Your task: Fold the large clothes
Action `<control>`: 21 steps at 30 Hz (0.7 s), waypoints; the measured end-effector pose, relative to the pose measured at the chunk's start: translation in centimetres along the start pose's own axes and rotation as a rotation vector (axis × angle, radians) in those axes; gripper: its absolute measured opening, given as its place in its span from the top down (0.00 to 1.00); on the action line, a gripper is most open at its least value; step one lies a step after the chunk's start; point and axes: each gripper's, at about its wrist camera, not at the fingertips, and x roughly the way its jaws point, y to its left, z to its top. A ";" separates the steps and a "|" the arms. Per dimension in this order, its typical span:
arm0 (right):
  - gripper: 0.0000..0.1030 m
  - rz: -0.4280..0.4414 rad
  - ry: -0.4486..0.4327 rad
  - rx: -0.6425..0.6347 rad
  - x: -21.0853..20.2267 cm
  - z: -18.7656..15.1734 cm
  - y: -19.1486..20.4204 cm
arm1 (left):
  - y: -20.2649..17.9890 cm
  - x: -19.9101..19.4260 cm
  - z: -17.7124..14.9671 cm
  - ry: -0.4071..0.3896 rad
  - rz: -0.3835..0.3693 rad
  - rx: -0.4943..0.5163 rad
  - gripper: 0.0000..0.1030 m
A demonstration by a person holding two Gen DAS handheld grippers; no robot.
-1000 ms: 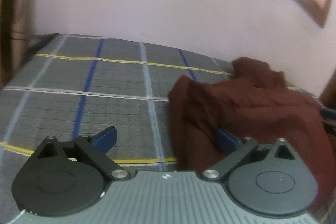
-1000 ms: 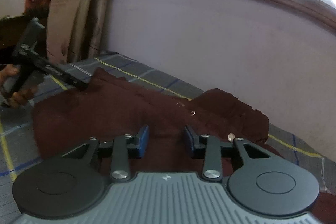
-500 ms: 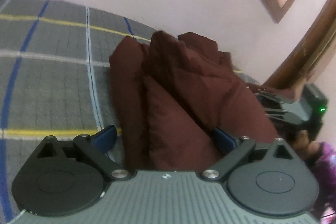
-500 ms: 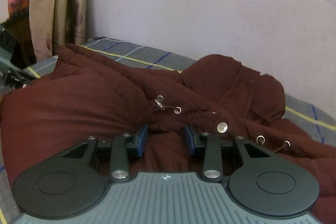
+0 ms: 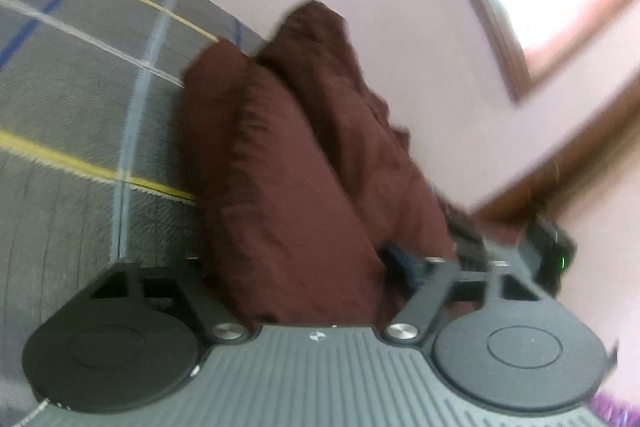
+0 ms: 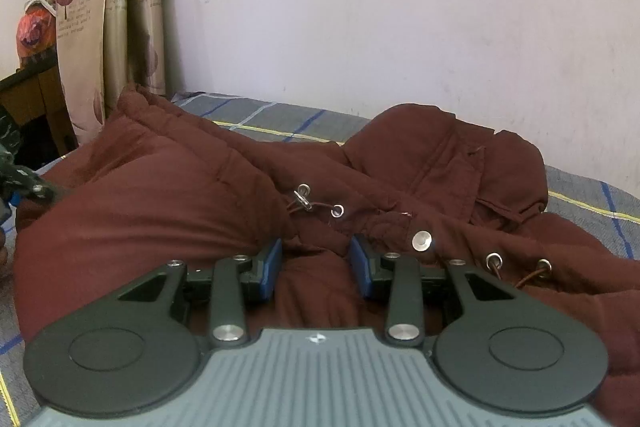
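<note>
A padded maroon jacket (image 6: pixel 168 211) lies crumpled on the grey plaid bed (image 6: pixel 276 119), its hood (image 6: pixel 460 155) toward the wall and its snaps and drawstring eyelets showing. My right gripper (image 6: pixel 316 267) rests low on the jacket's front. Its jaws stand partly apart and a ridge of cloth rises between the blue pads (image 6: pixel 272 263), which do not pinch it. In the left wrist view a thick fold of the jacket (image 5: pixel 288 195) fills my left gripper (image 5: pixel 300 259). The jaws are closing around it; the left pad is hidden by cloth.
A pale wall (image 6: pixel 400 27) runs close behind the bed, with a wooden window frame (image 5: pixel 516 67) above. A flowered curtain (image 6: pixel 84 19) hangs at the bed's left end, beside dark furniture (image 6: pixel 32 95). Bare plaid sheet (image 5: pixel 80 75) lies left of the jacket.
My left gripper rolled, sank toward the jacket's edge, and its jaws narrowed around the fold. My right gripper came down from above onto the jacket's front, then stayed still.
</note>
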 end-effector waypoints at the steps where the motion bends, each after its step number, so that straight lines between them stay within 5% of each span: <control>1: 0.64 0.002 0.000 0.006 0.0 0.0 -0.1 | -0.5 -0.5 -0.3 -0.039 0.003 -0.023 0.48; 3: 0.64 0.004 -0.003 0.016 -0.1 0.1 -0.2 | -2.6 -1.8 -0.8 -0.123 0.027 -0.012 0.58; 8: 0.64 -0.002 -0.010 0.043 -0.4 0.2 -0.3 | -10.0 -2.8 -2.6 -0.261 0.098 0.086 0.58; 21: 0.63 0.028 0.027 0.187 -0.4 0.9 -2.0 | -20.1 0.6 -6.0 -0.288 0.237 0.297 0.58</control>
